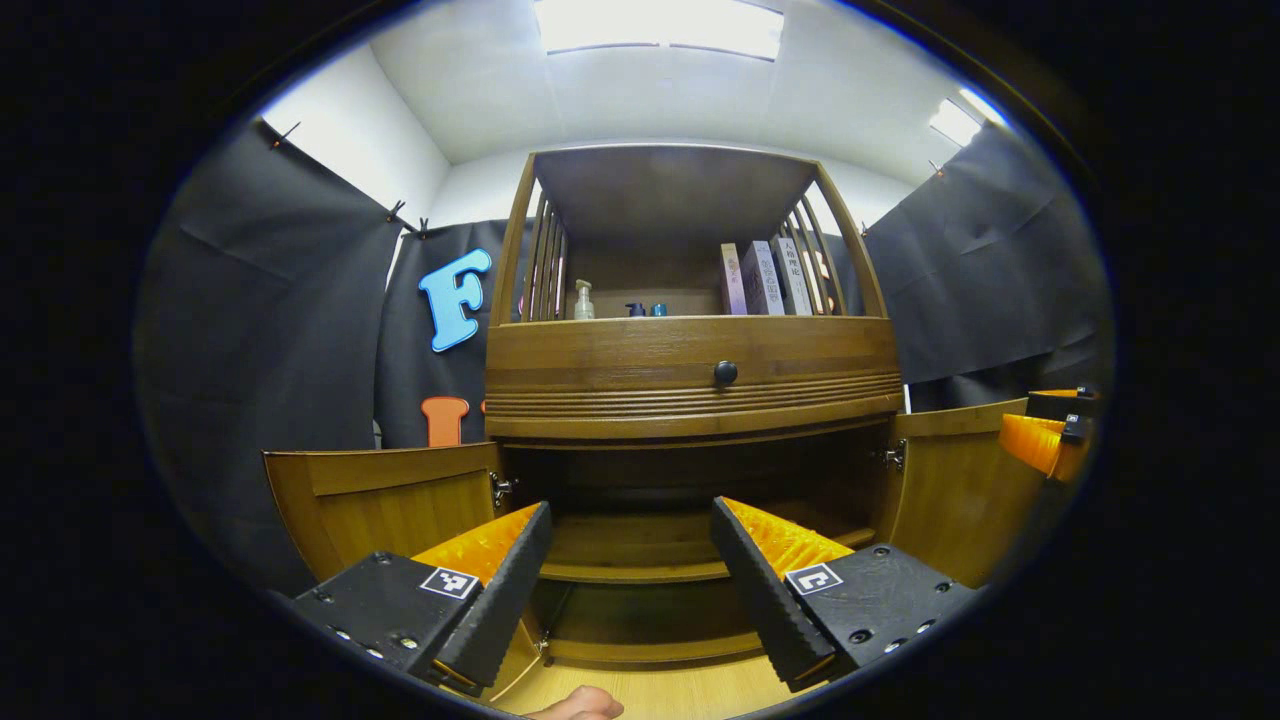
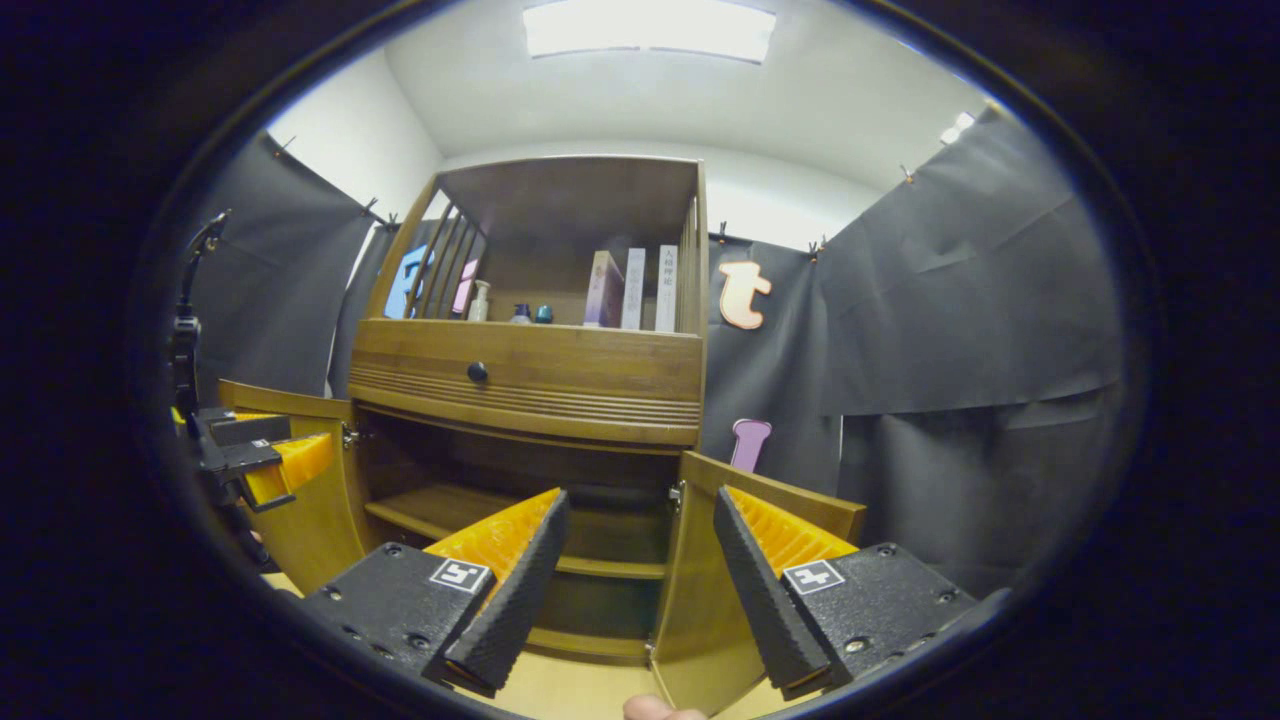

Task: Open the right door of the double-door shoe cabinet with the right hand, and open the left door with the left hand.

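Both doors, left door (image 1: 385, 500) and right door (image 2: 740, 560), are standing open on the shoe cabinet (image 1: 690, 380), lower shelf (image 1: 640, 560) showing bare. Books (image 1: 765, 278) and bottles (image 1: 584, 300) are sitting upper centre. Left gripper (image 1: 630, 570) and right gripper (image 2: 640, 570) are hanging agape, gripping nothing.

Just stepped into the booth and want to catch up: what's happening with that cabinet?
A person holds a pair of tongs in each hand in front of the wooden shoe cabinet. Both lower doors are swung open: the left door and the right door, showing the shelf inside. The left tongs and the right tongs are both open and hold nothing. Bottles and books sit on the top shelf.
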The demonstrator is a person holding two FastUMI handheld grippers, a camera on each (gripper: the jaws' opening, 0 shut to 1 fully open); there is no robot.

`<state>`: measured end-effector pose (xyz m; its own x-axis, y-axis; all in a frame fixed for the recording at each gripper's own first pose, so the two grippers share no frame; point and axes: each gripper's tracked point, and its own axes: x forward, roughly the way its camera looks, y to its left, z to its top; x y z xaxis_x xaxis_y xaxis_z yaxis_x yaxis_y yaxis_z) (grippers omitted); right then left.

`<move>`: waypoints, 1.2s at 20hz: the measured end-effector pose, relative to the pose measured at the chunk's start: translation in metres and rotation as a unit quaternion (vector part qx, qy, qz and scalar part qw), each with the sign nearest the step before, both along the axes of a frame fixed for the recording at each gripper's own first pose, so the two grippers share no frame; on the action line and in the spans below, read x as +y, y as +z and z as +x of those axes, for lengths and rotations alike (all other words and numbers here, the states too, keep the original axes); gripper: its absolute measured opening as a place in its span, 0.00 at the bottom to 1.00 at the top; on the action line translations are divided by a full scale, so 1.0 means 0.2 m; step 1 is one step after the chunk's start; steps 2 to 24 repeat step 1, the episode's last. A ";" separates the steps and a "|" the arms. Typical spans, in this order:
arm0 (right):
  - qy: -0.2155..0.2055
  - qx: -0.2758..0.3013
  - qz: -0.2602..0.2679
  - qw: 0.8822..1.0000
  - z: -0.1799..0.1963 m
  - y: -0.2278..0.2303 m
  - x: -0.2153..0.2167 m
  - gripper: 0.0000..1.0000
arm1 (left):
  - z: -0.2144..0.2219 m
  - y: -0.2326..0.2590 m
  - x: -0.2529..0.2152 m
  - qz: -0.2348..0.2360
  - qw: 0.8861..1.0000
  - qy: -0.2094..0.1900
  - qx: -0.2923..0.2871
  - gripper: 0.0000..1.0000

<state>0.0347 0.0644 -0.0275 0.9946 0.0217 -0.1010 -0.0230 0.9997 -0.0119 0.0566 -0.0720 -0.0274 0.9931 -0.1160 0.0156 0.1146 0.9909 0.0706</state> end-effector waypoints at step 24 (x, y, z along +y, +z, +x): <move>0.001 0.000 0.000 1.000 0.00 0.00 0.00 0.92 | 0.01 0.00 0.00 0.001 1.000 0.001 0.001 1.00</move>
